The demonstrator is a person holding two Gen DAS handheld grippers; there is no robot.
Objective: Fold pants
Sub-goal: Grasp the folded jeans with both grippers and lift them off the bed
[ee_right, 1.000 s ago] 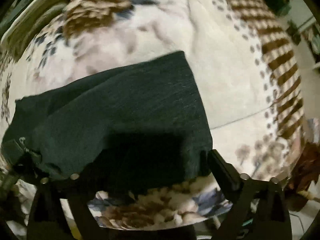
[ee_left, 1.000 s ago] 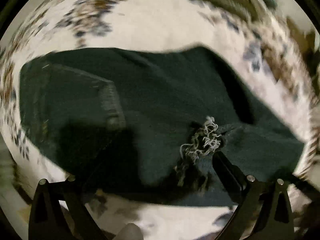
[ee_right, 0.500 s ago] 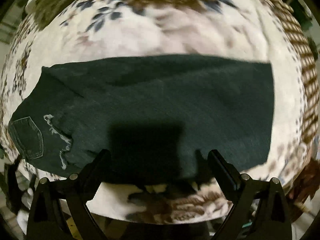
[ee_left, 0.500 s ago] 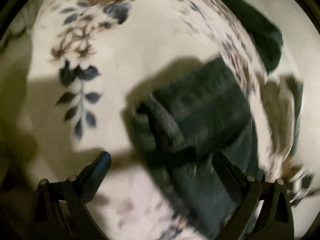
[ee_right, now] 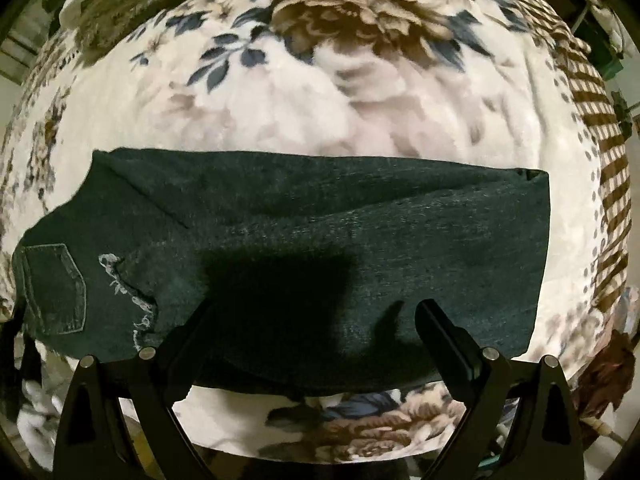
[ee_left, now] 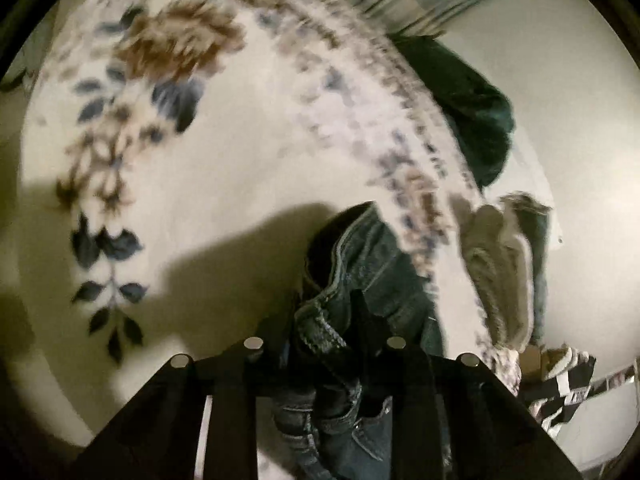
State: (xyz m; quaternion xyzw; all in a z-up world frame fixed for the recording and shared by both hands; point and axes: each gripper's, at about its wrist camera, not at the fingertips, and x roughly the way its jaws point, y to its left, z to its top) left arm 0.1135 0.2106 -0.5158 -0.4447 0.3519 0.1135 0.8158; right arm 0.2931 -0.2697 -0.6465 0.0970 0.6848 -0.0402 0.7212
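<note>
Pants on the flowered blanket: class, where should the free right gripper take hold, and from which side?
Grip the hem end of the pants, coming from the right: that straight edge lies flat and exposed, while the left gripper already holds the waistband. The right gripper hovers open.

Left hand-held gripper (ee_left: 325,334), right hand-held gripper (ee_right: 310,330): matte black fingers, silver screws.

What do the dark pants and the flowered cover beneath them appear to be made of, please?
The pants look like dark denim: a stitched patch pocket, a frayed pale-thread rip and a matte woven face. The cover looks like plush fleece, judging by its soft, fuzzy, printed surface, though the fibre itself cannot be told.
</note>
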